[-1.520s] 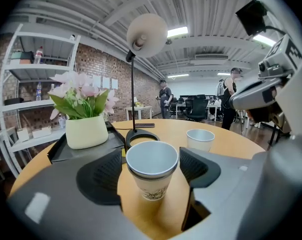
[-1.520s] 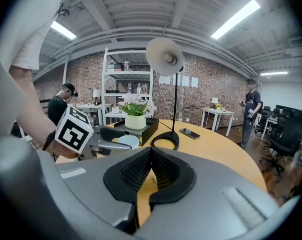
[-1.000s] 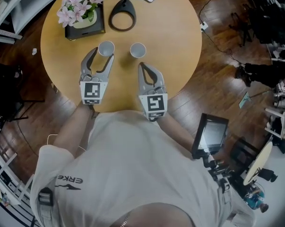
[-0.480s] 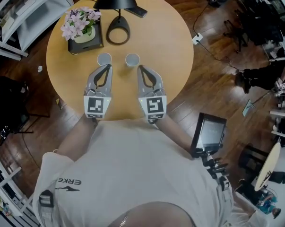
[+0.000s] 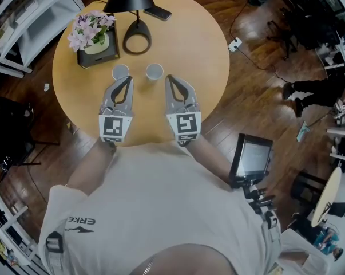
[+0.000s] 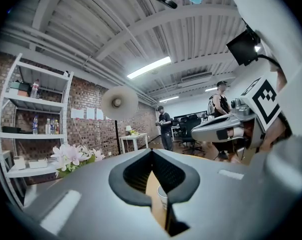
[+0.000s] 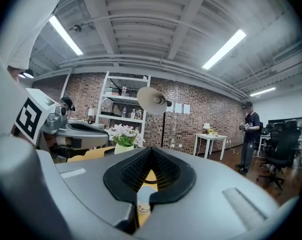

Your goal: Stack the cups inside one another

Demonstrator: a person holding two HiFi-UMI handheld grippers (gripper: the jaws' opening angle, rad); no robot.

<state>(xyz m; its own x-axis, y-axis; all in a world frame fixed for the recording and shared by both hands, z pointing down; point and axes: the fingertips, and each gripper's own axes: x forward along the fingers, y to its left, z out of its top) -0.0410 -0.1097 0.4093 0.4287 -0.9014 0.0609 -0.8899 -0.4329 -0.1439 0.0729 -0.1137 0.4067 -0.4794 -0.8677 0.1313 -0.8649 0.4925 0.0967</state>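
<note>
Two white paper cups stand apart on the round wooden table [image 5: 195,44]: the left cup [image 5: 120,72] and the right cup [image 5: 154,71]. My left gripper [image 5: 129,79] hovers just short of the left cup, shut and empty. Beside it, the right gripper [image 5: 168,78] sits just short of the right cup, also shut with nothing in it. In the left gripper view a cup [image 6: 163,197] shows through the gap below the closed jaws. Through the right gripper view's closed jaws I see a cup [image 7: 146,193] too.
A flower arrangement on a dark tray [image 5: 91,34] stands at the table's back left. A black desk lamp [image 5: 133,10] with a ring base stands behind the cups, with a dark phone [image 5: 158,13] beside it. White shelving [image 5: 23,22] is at the left, on a wooden floor.
The left gripper's jaws, open beside the left cup a second ago, have shut. Both grippers have drawn back from the cups and risen. The cups stand where they were.
</note>
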